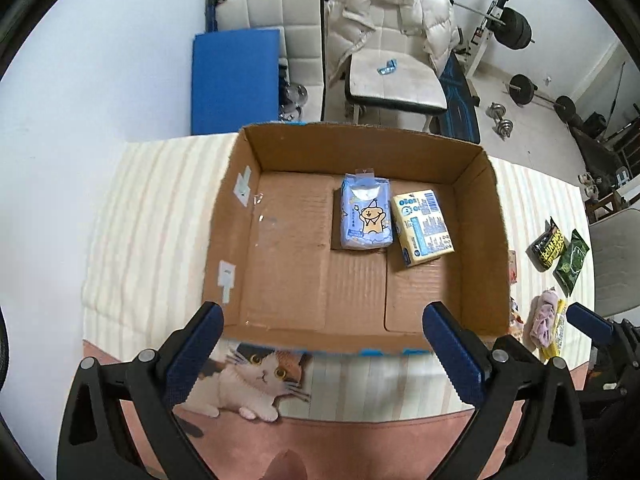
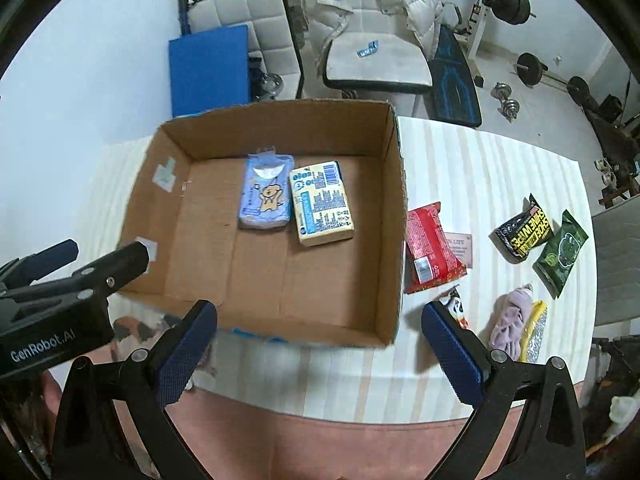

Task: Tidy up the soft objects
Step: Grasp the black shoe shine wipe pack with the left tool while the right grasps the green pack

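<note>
Currently I am holding both grippers empty with jaws spread apart: the left gripper is hovering over the near wall of the cardboard box, and the right gripper is hanging near the box's near right corner. Two soft packs are already lying in the box ahead of both grippers: a blue tissue pack touching a yellow tissue pack. Still waiting on the tabletop, right of the right gripper, are a red pouch, a black wipes pack, a green pack and a lilac cloth. I am judging the task under half done.
</note>
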Tool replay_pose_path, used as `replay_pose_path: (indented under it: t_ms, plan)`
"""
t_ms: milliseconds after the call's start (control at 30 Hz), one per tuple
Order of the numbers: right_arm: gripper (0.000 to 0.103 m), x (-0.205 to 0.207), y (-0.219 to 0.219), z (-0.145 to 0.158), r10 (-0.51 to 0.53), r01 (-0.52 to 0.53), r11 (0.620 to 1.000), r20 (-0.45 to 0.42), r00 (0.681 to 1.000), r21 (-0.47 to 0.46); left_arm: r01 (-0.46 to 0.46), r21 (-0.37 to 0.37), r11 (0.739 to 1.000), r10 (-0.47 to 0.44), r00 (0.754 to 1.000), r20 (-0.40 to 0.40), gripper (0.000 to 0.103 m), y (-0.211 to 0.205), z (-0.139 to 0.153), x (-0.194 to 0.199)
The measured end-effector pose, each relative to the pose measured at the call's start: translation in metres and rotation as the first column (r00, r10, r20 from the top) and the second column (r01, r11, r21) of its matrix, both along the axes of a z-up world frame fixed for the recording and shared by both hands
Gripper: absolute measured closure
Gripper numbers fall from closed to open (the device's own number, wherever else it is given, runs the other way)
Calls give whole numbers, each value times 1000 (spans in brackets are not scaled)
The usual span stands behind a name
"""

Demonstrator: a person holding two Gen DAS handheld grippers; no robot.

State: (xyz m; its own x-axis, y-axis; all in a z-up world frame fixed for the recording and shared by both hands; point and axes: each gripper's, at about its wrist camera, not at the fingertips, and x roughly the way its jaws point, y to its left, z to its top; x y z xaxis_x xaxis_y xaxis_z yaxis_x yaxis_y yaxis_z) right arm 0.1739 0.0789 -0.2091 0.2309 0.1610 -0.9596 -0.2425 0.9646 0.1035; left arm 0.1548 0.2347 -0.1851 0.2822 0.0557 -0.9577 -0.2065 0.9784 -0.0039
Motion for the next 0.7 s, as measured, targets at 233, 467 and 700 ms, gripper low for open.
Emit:
replay_pose_path:
  t_ms: [233,467,700]
  plan:
    - [0,-15,-14,28,15,-16,997,14,1000,69,-16,20,1000,16,999,41,1,-19,33,-18]
    - [0,-8,-63,49,-51,46,989,36,998,137,77,60,995,-82,992,92,1,-77,65,-3]
    - [0,23,-174,49,-209,206,970,14,978,127,265,84,961,-271,960,73,1,-179,58,60]
